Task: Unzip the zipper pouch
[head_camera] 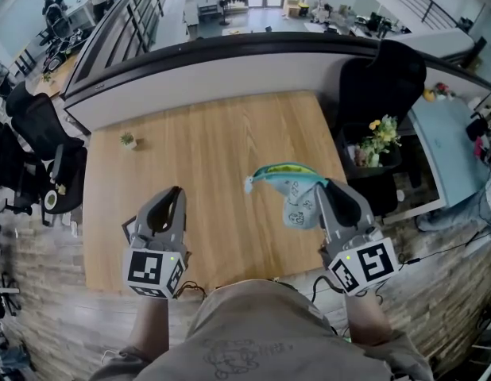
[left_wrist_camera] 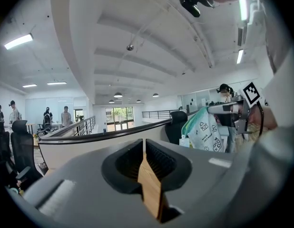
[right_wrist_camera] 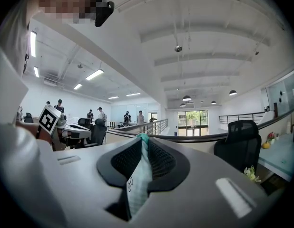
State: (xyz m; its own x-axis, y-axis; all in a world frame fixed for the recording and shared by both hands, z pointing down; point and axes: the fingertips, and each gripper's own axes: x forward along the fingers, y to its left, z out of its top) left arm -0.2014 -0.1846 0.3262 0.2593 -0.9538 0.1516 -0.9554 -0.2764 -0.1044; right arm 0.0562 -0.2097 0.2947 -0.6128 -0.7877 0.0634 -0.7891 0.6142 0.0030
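Note:
A teal and white printed zipper pouch (head_camera: 287,182) hangs over the right part of the wooden table (head_camera: 214,157). My right gripper (head_camera: 319,186) is shut on its right end, and the right gripper view shows the teal fabric (right_wrist_camera: 136,184) pinched between the jaws (right_wrist_camera: 142,144). The pouch's left end with a small tab sticks out free to the left. My left gripper (head_camera: 176,190) hovers over the table's near left part, well apart from the pouch. Its jaws (left_wrist_camera: 144,146) are shut with nothing in them, only wood showing through the slit. The left gripper view shows the pouch (left_wrist_camera: 204,132) off to its right.
A small potted plant (head_camera: 129,140) stands at the table's far left. A curved partition wall (head_camera: 230,62) runs behind the table. A black chair (head_camera: 380,78) and a bin with yellow flowers (head_camera: 380,137) stand to the right. Black office chairs (head_camera: 39,125) stand at the left.

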